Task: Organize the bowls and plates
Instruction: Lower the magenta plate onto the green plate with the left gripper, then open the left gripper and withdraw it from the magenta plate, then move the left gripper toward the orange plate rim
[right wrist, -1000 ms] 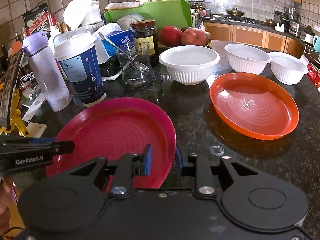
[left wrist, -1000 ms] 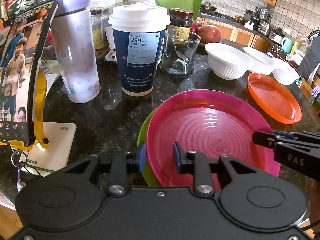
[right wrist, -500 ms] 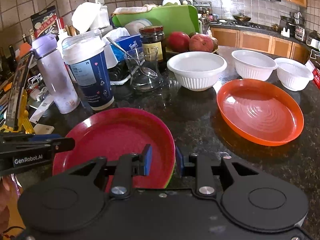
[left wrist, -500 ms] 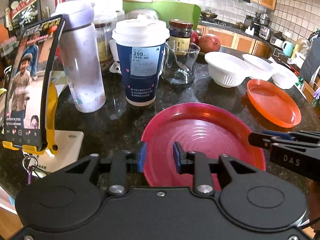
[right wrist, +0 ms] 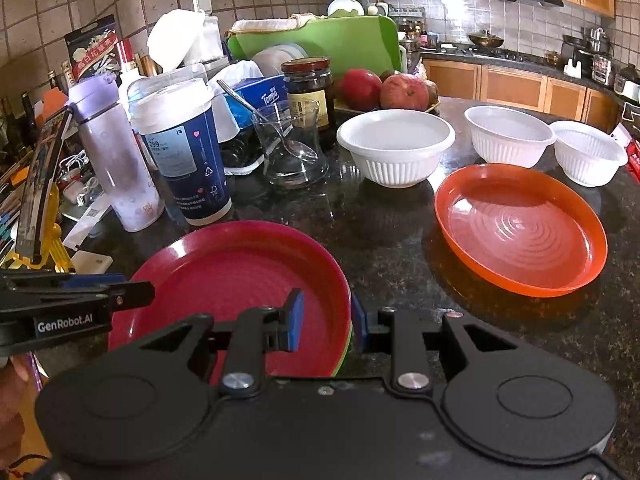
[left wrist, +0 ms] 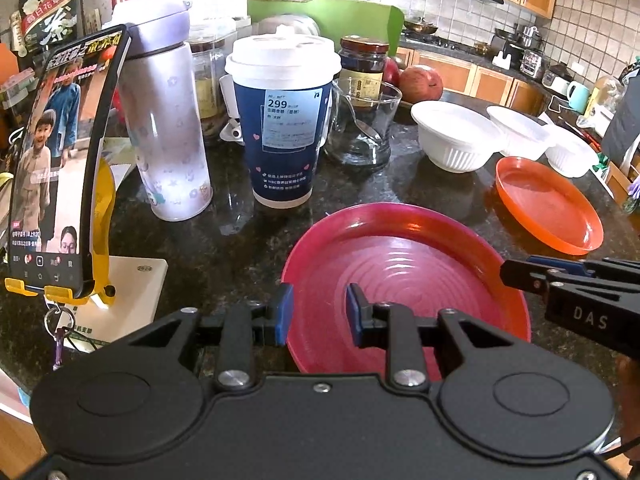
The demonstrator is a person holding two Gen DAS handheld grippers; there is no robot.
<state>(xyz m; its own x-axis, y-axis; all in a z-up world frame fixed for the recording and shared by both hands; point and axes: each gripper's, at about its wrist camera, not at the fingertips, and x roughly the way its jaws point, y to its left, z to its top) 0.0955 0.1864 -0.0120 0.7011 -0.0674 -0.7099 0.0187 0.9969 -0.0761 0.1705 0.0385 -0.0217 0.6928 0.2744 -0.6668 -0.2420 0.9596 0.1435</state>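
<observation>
A magenta plate lies on a green plate whose edge peeks out at its right side. My left gripper straddles the magenta plate's left rim with a gap between its pads. My right gripper straddles the stack's right rim, also with a gap. An orange plate lies to the right. Three white ribbed bowls stand in a row behind it.
A blue paper cup, a lilac bottle, a glass with a spoon, a jar and apples crowd the back. A phone on a yellow stand is at the left.
The magenta plate has come down onto the green plate and now covers it almost fully. Both grippers have pulled back and down a little, staying at the rims.
</observation>
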